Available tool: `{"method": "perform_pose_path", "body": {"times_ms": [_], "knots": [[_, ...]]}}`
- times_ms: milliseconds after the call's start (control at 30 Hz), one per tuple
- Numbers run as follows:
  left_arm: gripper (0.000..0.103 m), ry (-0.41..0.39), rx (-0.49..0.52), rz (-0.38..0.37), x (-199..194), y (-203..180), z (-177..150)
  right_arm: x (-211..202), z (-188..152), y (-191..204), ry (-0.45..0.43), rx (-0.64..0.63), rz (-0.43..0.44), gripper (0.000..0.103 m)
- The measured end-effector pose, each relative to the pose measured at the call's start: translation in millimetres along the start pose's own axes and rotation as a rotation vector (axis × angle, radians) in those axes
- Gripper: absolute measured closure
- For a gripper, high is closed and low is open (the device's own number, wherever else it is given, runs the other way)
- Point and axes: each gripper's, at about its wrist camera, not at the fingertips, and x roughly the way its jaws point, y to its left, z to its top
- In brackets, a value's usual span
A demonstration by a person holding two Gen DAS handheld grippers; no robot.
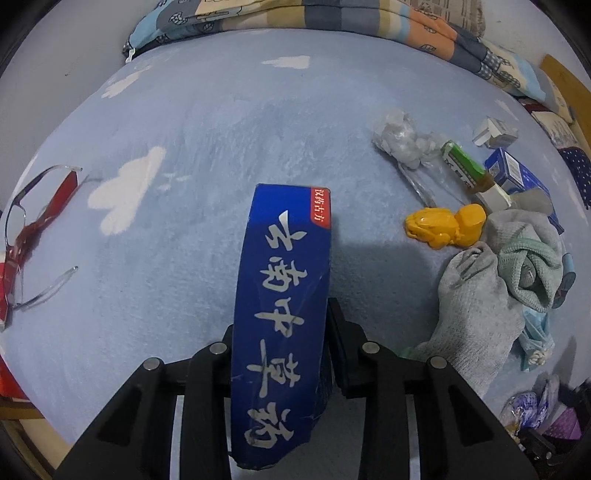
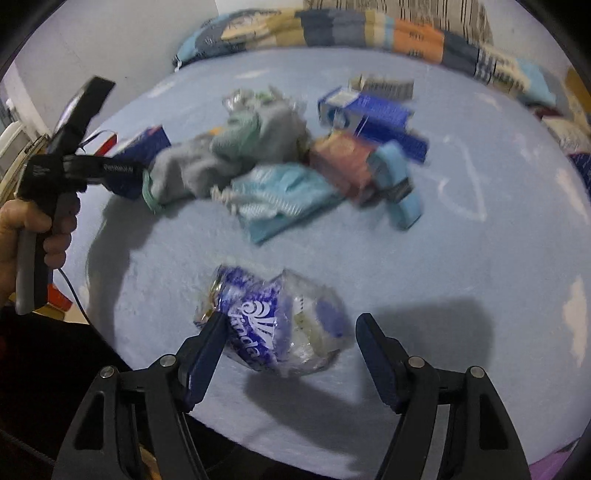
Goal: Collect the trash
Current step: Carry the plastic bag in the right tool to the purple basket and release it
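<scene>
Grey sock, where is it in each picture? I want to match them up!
Left wrist view: the grey sock lies near the right edge, in the lower half, just below the yellow toy.
Right wrist view: the grey sock is left of the middle, in the upper half, at the left end of the pile.
Shared landmark: the patchwork quilt runs across the top of both pictures.
</scene>
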Motion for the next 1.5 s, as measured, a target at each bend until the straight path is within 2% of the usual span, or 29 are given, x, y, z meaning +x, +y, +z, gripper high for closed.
{"method": "perform_pose_path", "body": {"times_ms": [33, 67, 167, 267, 333, 400, 500, 567, 700, 867, 1333, 1500], "knots": [[0.072, -0.004, 0.003, 0.001, -1.1, -1.3, 0.2, 2.6, -1.5, 0.8, 0.006, 0.008, 0.009, 0.038], [0.072, -0.009, 0.006, 0.001, -3.8, -2.5, -0.7, 4.8, -2.8, 1.5, 0.014, 0.02, 0.037, 0.039], [0.072, -0.036, -0.004, -0.014, -12.5, -1.2, 1.4, 0.4, -4.4, 3.9, -0.014, 0.014, 0.033, 0.04], [0.072, -0.084, -0.048, -0.076, -30.8, 5.5, 1.6, -14.8, -0.6, 3.0, -0.085, 0.028, 0.04, 0.041], [0.072, -0.141, -0.047, -0.093, -48.5, 6.0, 0.2, -30.6, 2.7, -3.0, -0.158, 0.055, 0.044, 0.041], [0.072, -0.21, -0.029, -0.109, -66.2, 0.7, -1.2, -46.0, 6.3, -7.7, -0.241, 0.071, 0.011, 0.041], [0.072, -0.293, 0.004, -0.137, -86.9, -9.6, -2.0, -55.4, 12.5, -9.8, -0.302, 0.102, 0.004, 0.041], [0.072, -0.328, 0.024, -0.165, -99.7, -17.4, -5.6, -62.2, 13.3, -12.8, -0.337, 0.115, -0.002, 0.041], [0.072, -0.381, 0.064, -0.173, -114.1, -35.5, -9.8, -71.2, 18.0, -15.1, -0.389, 0.131, -0.02, 0.041], [0.072, -0.405, 0.095, -0.192, -122.5, -50.9, -19.6, -76.4, 15.5, -20.3, -0.402, 0.16, -0.026, 0.041], [0.072, -0.41, 0.14, -0.25, -129.0, -75.4, -33.7, -89.1, 11.0, -34.3, -0.436, 0.217, -0.044, 0.041], [0.072, -0.427, 0.192, -0.237, -133.7, -98.6, -44.9, -99.0, 7.8, -41.1, -0.458, 0.24, -0.051, 0.041]]}}
